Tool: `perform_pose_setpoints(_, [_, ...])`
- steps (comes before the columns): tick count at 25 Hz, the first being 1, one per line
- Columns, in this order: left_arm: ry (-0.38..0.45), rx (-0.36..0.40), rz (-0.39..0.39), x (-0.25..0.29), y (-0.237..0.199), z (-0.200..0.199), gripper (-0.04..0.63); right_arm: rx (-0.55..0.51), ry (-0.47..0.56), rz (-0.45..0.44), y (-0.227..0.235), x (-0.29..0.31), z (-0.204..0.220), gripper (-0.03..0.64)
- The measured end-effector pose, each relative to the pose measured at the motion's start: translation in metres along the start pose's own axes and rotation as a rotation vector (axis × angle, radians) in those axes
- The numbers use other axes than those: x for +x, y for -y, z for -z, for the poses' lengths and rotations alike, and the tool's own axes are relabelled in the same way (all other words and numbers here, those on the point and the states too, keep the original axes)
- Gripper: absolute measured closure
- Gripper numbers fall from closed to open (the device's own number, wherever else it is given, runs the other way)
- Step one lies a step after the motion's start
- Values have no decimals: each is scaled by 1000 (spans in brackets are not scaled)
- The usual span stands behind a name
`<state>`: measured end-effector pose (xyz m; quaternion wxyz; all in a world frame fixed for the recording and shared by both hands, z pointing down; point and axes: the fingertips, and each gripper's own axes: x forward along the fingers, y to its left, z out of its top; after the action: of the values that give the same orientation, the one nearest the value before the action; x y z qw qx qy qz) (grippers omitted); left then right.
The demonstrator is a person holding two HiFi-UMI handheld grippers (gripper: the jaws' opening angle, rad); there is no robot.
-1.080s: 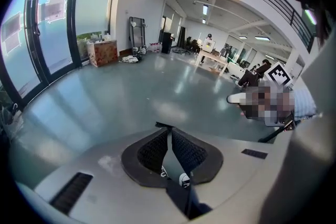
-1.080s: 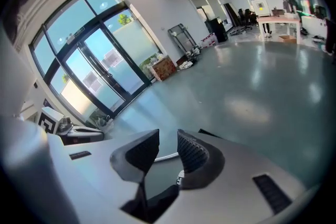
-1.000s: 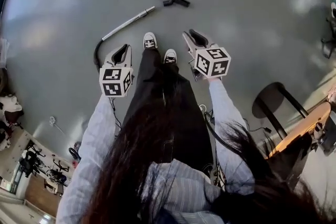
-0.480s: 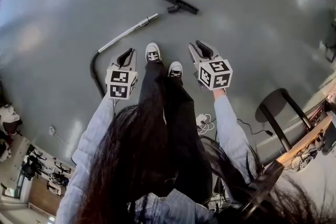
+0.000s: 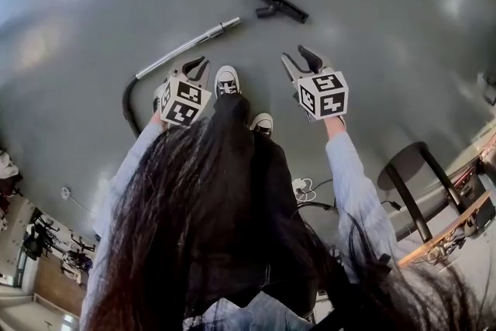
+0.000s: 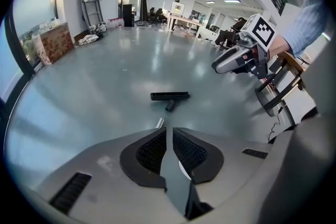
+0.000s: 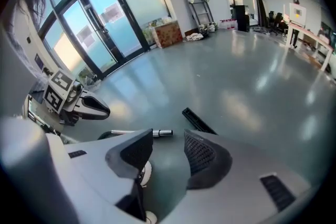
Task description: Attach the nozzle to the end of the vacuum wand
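Observation:
A black floor nozzle (image 5: 277, 1) lies on the grey floor, apart from the silver vacuum wand (image 5: 190, 45), whose free end (image 5: 231, 24) points toward it. The wand's black hose (image 5: 128, 101) curves off to the left. My left gripper (image 5: 200, 63) hangs shut and empty just this side of the wand; its own view shows the nozzle (image 6: 169, 96) and wand tip (image 6: 159, 123) beyond the closed left gripper (image 6: 169, 131). My right gripper (image 5: 301, 58) is open and empty, and its jaws have just been opening; ahead of the right gripper (image 7: 168, 139) lie the nozzle (image 7: 197, 120) and wand tip (image 7: 160, 133).
The person's two shoes (image 5: 226, 80) stand between the grippers. A black stool (image 5: 411, 182), white cables (image 5: 306, 186) and a wooden table edge (image 5: 457, 232) are at the lower right. Glass doors (image 7: 105, 23) and boxes (image 6: 44, 42) line the far walls.
Both grippers have dropped toward the floor and moved closer to the wand and nozzle. The right gripper's jaws stand wider apart than before. The left has rolled a little.

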<state>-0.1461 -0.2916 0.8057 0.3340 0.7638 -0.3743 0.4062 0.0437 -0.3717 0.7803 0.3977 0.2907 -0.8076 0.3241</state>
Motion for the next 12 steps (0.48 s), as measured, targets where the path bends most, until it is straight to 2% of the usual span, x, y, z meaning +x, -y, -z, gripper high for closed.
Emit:
perform_pose_setpoints(2, [18, -30, -11, 22, -7, 9, 562, -47, -13, -8, 8, 25, 11, 436])
perform_pose_setpoints(5, [44, -54, -15, 54, -14, 27, 492, -93, -32, -14, 19, 60, 33, 422])
perform_pose_setpoints(12, [-7, 21, -18, 146, -38, 81, 468, -158, -92, 43, 68, 151, 85, 383])
